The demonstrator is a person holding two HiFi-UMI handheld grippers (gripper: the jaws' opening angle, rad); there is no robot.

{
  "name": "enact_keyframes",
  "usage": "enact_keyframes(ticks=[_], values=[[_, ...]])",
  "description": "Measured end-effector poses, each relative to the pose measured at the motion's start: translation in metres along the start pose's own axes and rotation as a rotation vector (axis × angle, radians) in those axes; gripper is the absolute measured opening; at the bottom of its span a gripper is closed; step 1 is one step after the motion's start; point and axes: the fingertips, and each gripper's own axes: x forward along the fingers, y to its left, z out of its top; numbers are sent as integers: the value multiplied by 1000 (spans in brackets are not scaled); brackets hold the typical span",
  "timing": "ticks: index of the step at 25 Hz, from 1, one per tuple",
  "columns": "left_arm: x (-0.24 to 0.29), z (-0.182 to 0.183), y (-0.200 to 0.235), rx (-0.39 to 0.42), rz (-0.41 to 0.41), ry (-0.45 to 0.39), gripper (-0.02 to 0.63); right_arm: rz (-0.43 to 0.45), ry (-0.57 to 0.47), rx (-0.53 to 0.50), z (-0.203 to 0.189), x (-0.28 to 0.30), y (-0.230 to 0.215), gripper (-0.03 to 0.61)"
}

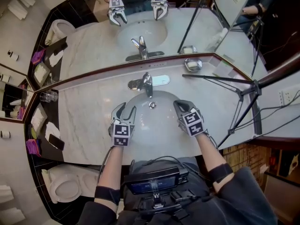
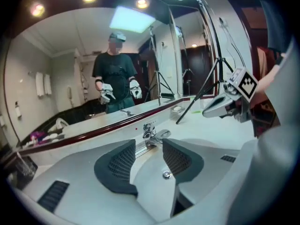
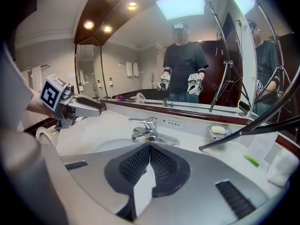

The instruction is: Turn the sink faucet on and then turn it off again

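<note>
A chrome single-lever faucet [image 1: 147,83] stands at the back rim of the white sink basin [image 1: 140,125], lever lying flat, no water visible. My left gripper [image 1: 123,113] hovers over the basin's left side, jaws apart with nothing between them; through the gap I see the faucet [image 2: 153,136] and the drain [image 2: 166,174]. My right gripper [image 1: 179,107] hangs over the basin's right side, shut and empty. In the right gripper view the faucet [image 3: 145,129] lies just beyond the closed pads [image 3: 140,165]. Both grippers are short of the faucet, not touching it.
A marble counter [image 1: 89,121] surrounds the basin, backed by a mirror [image 1: 140,27]. A soap dish [image 1: 192,64] sits right of the faucet. Tripod legs [image 1: 234,111] cross the counter's right side. A glass [image 1: 48,96] stands far left, and a toilet [image 1: 63,186] lies lower left.
</note>
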Motion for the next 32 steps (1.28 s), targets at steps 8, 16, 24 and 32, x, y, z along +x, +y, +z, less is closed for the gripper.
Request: enact_keyframes(ticks=[8,16,24,32], values=[[64,6,-2,567,15,66,239,-34,47,31,-31,-11,0,18],[125,-6,2,895,17,120,239,-57,84,25,-50,-15,-3,18],[147,-2,4,919,7,120,227,-65,100,43,-58,-14,-6,18],[151,5,1,920,-2,112,153,-59,98,52,-58,-9,-8,18]])
